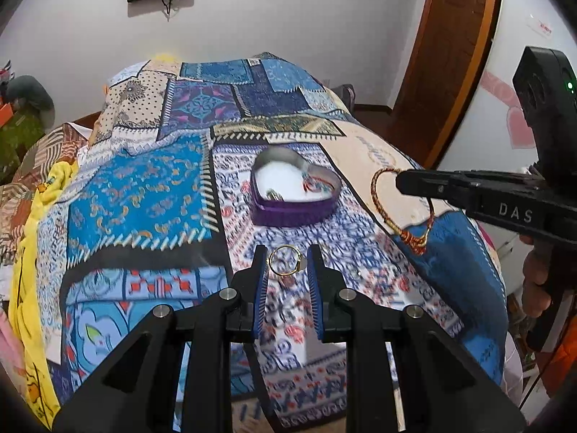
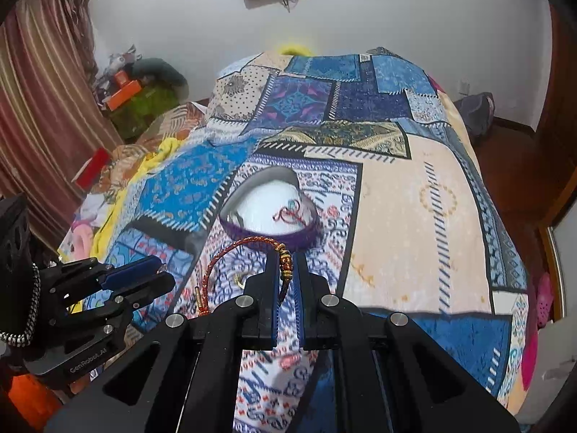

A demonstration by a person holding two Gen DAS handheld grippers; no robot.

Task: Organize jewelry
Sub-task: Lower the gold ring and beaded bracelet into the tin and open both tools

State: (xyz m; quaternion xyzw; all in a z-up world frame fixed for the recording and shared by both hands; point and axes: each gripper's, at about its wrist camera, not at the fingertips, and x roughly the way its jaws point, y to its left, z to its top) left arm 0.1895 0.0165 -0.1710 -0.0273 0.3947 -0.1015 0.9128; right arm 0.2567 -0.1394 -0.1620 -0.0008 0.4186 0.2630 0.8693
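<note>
A purple heart-shaped jewelry box (image 1: pixel 294 209) with a white lining sits on the patchwork bed cover; it also shows in the right wrist view (image 2: pixel 274 234). It holds a red string piece (image 2: pixel 288 213) and small metal items. My left gripper (image 1: pixel 287 261) is closed on a gold ring (image 1: pixel 285 260), held just in front of the box. My right gripper (image 2: pixel 287 267) is shut on a red and gold woven bracelet (image 2: pixel 245 249), which hangs as a loop to the left. In the left wrist view the bracelet (image 1: pixel 382 213) dangles right of the box.
The patchwork bed cover (image 1: pixel 173 187) spans both views. Yellow cloth (image 1: pixel 36 252) lies along the left edge. A wooden door (image 1: pixel 447 57) stands at the right. Clutter (image 2: pixel 126 90) and a striped curtain (image 2: pixel 43 108) are at the far left.
</note>
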